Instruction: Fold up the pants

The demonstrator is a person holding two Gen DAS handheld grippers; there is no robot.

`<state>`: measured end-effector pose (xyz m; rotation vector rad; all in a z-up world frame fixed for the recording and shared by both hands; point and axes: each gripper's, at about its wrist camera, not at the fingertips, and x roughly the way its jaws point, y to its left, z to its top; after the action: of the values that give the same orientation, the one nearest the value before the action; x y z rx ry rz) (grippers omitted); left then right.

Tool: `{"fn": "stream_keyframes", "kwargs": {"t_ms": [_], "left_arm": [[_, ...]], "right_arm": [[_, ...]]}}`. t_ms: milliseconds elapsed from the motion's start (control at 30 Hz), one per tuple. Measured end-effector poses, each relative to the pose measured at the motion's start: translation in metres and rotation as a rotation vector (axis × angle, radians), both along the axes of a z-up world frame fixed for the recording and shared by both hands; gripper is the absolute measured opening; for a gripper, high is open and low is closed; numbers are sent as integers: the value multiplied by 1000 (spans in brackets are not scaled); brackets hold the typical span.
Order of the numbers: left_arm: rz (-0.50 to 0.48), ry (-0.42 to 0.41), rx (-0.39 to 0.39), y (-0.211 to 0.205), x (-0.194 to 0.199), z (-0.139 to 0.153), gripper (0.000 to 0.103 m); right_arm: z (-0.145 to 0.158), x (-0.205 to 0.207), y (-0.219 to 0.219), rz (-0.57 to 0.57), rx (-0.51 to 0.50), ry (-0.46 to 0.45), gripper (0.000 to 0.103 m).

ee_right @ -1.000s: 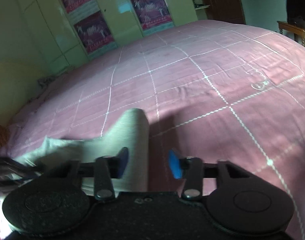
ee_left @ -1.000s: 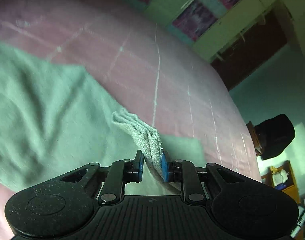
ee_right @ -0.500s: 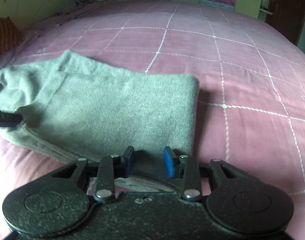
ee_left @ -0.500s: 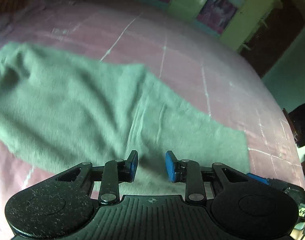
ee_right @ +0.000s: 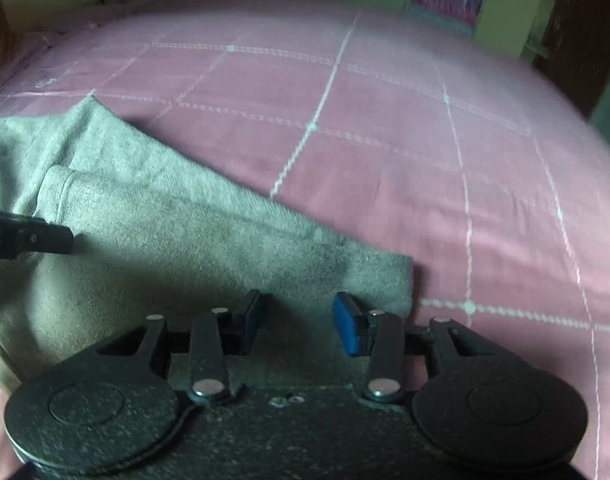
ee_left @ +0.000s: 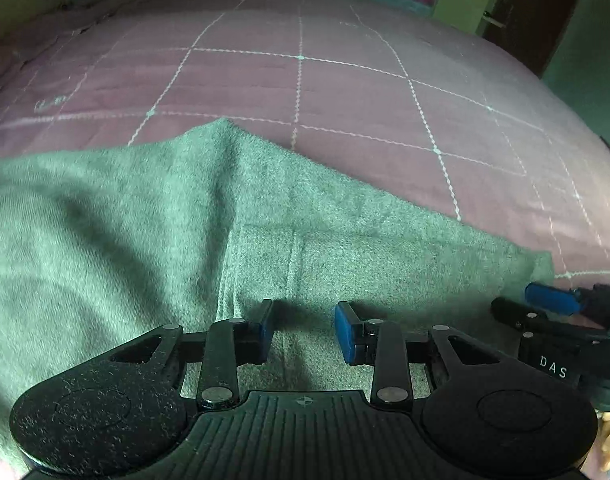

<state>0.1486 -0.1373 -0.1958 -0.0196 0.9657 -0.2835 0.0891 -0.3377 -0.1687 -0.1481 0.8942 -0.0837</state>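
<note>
Where pink bedspread ends, folded gray pants under both gaping tools.

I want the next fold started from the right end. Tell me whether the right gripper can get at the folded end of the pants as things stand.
Probably yes. The right gripper is open and low over the pants, with their folded end just ahead of its right finger and nothing between.

Bed with pink quilted cover, white stitched grid. Grey-green pants lie flat on it, folded, filling 6 to 9 o'clock; bare cover from 10 to 3.
</note>
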Motion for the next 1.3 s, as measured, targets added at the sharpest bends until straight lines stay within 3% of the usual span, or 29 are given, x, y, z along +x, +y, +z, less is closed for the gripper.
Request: {"fn": "stream_keyframes", "kwargs": {"t_ms": [100, 200, 300, 433, 733, 1067, 1300], "left_arm": [[-22, -27, 20, -6, 8, 4, 34], [-15, -11, 31, -9, 21, -2, 34], [-34, -29, 62, -14, 22, -3, 34], [-50, -64, 84, -16, 12, -5, 34], [-78, -58, 99, -5, -31, 0, 35], [-77, -48, 56, 18, -76, 3, 35], [-62, -36, 18, 26, -82, 7, 35]], "right_arm": [[9, 7, -2, 5, 14, 36, 41], [21, 11, -5, -36, 35, -49, 42], [0, 21, 4, -21, -5, -2, 45], [0, 25, 10, -27, -37, 10, 45], [4, 10, 15, -39, -39, 31, 45], [4, -29, 34, -3, -61, 29, 45], [7, -48, 44, 1, -63, 25, 45]]}}
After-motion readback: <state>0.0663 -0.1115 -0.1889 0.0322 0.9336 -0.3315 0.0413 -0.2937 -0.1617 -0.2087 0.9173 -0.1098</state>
